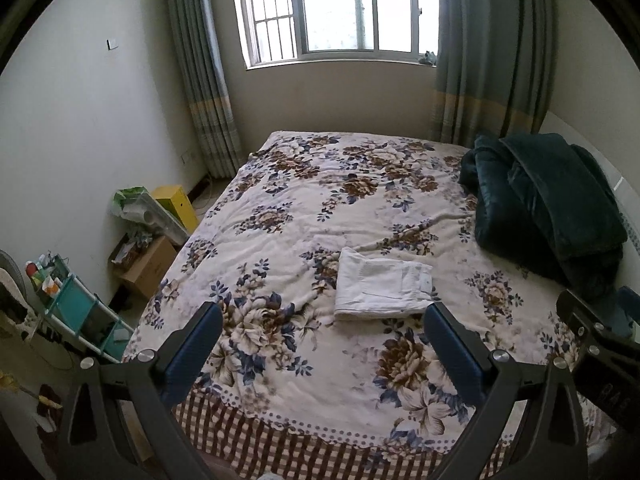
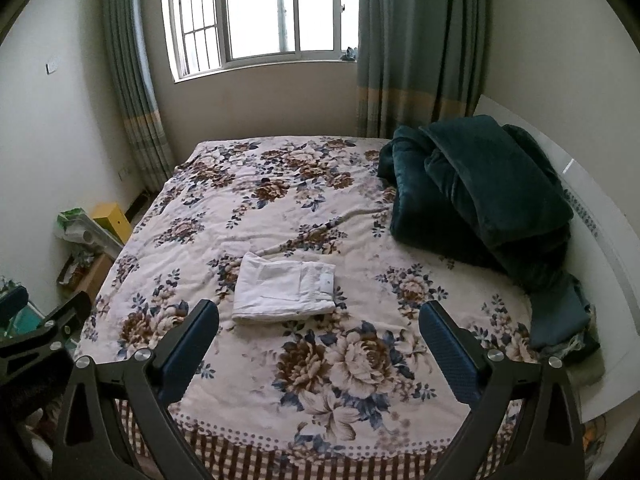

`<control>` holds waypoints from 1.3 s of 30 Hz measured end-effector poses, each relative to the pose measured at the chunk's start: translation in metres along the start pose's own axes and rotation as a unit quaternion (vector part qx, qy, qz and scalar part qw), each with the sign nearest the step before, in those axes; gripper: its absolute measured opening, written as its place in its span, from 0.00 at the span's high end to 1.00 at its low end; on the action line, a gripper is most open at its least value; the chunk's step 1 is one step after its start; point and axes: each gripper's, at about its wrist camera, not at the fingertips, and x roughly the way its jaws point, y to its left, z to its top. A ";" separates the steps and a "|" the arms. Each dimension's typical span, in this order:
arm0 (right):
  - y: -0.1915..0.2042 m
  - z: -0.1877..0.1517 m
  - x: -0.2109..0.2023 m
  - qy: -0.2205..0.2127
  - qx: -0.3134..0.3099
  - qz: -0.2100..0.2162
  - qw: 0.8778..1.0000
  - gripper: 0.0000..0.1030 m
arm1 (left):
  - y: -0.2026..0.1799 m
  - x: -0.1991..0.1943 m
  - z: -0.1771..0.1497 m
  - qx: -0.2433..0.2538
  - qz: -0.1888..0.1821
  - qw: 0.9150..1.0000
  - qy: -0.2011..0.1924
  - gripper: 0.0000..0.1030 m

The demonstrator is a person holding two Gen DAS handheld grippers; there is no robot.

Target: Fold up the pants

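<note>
Fingers (image 1: 208, 320) apart — pants (image 1: 382, 290) folded

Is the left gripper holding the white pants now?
No. The left gripper is open and empty, held above the floral bedspread, while the folded white pants lie apart.

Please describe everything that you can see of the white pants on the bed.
The white pants are folded into a compact, roughly rectangular stack of several layers. The fabric looks like a light woven cloth, with seams and a small tag near the right edge. They lie flat on the floral bedspread, about mid-bed, apart from the dark green blanket. Neither gripper touches them; only the bedspread does.
</note>
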 end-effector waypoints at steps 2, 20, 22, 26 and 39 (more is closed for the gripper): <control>0.000 -0.001 0.001 0.000 0.000 -0.001 1.000 0.01 | 0.002 -0.002 -0.001 -0.002 -0.001 1.000 -0.001 0.00; 0.008 -0.011 0.001 0.008 -0.004 0.003 1.000 0.01 | 0.000 -0.001 -0.001 -0.003 0.008 1.000 0.002 0.00; 0.008 -0.011 0.001 0.008 -0.004 0.003 1.000 0.01 | 0.000 -0.002 -0.002 -0.004 0.009 1.000 0.003 0.00; 0.008 -0.011 0.001 0.008 -0.003 0.004 1.000 0.01 | 0.000 -0.002 -0.002 -0.004 0.009 1.000 0.003 0.00; 0.008 -0.010 0.000 0.007 -0.003 0.004 1.000 0.01 | 0.004 -0.003 -0.007 -0.009 0.007 1.000 0.004 0.00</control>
